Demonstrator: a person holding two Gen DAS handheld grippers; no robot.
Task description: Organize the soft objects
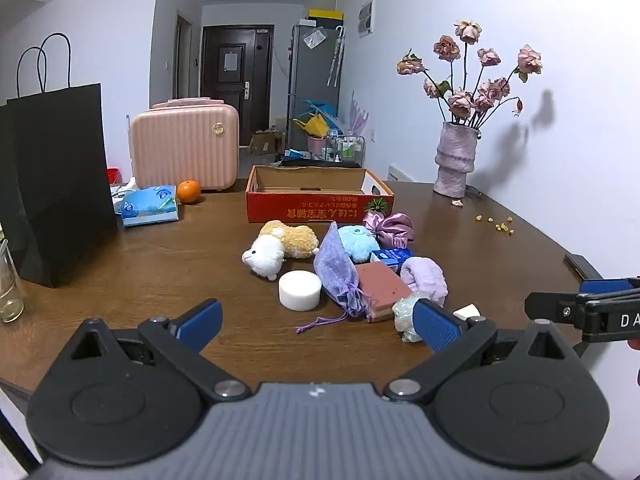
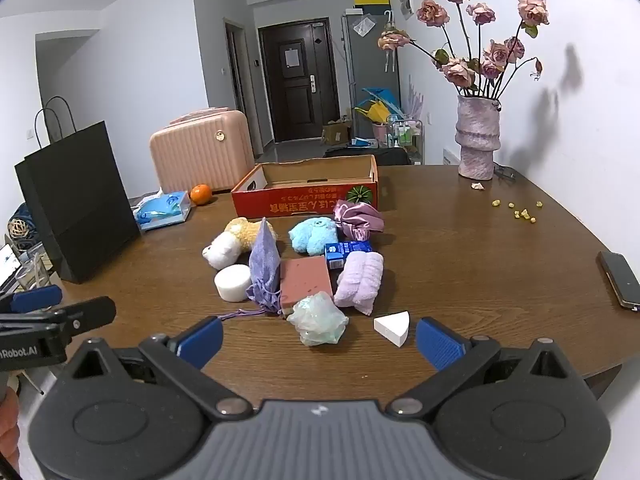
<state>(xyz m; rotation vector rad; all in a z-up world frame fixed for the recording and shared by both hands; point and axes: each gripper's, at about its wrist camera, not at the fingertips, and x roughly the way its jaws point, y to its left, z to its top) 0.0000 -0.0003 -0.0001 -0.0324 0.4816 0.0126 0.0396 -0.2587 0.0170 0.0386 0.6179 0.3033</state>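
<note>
Red cardboard box (image 2: 308,196) stands empty at 12 o'clock; sorting not begun. Left gripper (image 1: 318,322) and right gripper (image 2: 318,338) gape, holding nothing. Next: grasp pale-green mesh sponge (image 2: 318,318).

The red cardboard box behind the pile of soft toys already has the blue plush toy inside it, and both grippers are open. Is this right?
Not quite. The blue plush toy lies on the table, in front of the red cardboard box; the right wrist view shows this. The left gripper and right gripper are indeed open.
</note>
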